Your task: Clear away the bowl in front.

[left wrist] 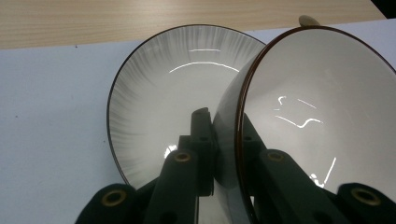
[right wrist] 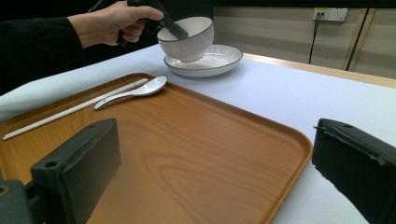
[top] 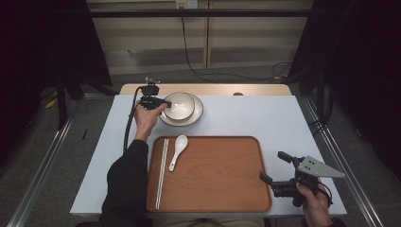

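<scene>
While left tongs (top: 163,103) grip bowl (top: 179,104), plate (top: 197,113) beneath, tray (top: 217,175) near

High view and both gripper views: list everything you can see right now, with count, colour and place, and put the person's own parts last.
bowl: 1, white with a dark rim, gripped at its rim and tilted just above the plate
plate: 1, white with a dark rim, far left part of the table, beyond the tray
tray: 1, brown wood, near middle of the table
spoon: 1, white, on the tray's far left corner area
chopsticks: 1 pair, pale, along the tray's left edge
table: 1, light top with a wooden strip at the far edge
left gripper: 1, black, shut on the bowl's rim
right gripper: 1, black, jaws open, at the tray's near right corner
</scene>
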Tool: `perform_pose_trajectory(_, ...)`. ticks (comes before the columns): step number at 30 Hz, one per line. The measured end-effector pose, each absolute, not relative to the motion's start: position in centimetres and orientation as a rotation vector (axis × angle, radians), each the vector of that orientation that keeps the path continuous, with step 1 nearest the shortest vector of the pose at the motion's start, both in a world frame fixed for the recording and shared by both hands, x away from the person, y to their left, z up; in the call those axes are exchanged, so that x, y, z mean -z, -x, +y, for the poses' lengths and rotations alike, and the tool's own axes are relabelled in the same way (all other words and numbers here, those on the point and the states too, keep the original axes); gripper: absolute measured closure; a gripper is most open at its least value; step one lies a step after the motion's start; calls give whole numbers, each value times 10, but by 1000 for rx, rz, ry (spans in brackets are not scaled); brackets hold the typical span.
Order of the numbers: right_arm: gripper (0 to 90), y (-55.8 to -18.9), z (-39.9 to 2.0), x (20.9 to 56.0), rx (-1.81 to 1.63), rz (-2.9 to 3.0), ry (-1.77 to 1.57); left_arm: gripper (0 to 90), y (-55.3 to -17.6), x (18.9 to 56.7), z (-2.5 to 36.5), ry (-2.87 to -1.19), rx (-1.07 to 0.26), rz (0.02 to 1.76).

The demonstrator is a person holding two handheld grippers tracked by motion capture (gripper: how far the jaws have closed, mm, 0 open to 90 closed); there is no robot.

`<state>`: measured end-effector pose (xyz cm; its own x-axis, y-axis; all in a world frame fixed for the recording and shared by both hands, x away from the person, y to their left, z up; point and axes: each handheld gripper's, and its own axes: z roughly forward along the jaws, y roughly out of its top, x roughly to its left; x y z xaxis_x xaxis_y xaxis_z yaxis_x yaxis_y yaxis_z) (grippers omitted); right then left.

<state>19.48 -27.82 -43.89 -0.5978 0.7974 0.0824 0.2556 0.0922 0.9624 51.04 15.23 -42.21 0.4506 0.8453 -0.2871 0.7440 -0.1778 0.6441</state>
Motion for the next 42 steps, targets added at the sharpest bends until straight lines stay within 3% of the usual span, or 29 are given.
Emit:
perform_pose_trajectory(18,9,-193,-278,439,-1538,1904,-1011,828,-484,402,157,-1967,-186,1251)
perform_pose_trajectory(42,9,-193,-278,439,-1531,1911,-1000,827,-458,398,105,-2041,-91,1093)
